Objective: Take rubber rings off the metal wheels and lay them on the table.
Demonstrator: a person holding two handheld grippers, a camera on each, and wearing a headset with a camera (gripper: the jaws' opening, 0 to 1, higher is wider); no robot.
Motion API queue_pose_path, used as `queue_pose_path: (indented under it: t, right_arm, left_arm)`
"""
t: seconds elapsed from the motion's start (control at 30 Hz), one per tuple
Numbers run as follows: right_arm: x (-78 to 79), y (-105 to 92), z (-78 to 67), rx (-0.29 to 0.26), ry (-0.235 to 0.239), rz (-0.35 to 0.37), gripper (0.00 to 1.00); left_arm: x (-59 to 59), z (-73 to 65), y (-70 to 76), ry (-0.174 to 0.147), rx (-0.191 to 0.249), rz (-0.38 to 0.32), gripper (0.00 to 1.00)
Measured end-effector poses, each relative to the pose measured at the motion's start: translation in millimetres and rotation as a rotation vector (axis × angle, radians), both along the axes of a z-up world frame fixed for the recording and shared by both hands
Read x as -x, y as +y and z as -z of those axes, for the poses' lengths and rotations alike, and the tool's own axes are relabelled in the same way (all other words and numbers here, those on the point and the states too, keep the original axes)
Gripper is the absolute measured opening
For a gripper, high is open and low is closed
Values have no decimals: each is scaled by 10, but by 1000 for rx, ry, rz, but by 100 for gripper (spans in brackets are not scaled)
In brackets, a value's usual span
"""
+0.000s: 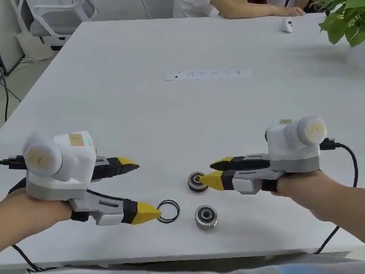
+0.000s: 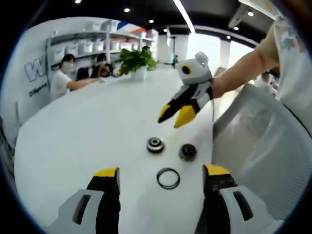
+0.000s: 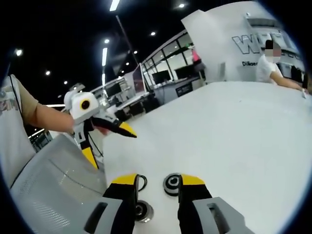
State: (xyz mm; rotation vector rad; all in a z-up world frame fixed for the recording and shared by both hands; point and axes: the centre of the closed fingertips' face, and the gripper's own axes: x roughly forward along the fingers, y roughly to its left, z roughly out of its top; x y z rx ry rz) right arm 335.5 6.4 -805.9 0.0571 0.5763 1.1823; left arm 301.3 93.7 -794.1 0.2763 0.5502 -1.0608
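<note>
Just beside the lower yellow tip of the left hand-held gripper (image 1: 140, 189), one black rubber ring (image 1: 168, 210) lay flat and free on the white worktop (image 1: 171, 114), so I judge that one ring was already off and laid down. A little farther to the right lay two metal wheels, near each other but not touching. The nearer wheel (image 1: 206, 216) showed a bright metal rim and looked bare to me. The farther wheel (image 1: 198, 181) had a dark edge, probably a ring still on it, though it was too small to be sure. So about half of the work seemed done, and the farther wheel was what was left. The left hand-held gripper had its jaws wide apart and held nothing. It was low over the worktop and pointed to the right, toward the ring. The right hand-held gripper (image 1: 217, 172) had its jaws only narrowly apart, also with nothing between them, and pointed to the left. Its tips were close to the farther wheel, but I cannot tell whether they touched it. Both forearms came in from the near edge of the worktop, one at each side.
</note>
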Motion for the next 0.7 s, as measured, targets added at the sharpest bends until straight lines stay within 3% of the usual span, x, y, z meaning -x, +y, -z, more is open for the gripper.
queue_pose_path:
  t: [0.7]
  right_arm:
    - [-24,-106,190,81,-55,-6,31]
  left_arm:
    - [-181,37,-80,4,2,-11,68]
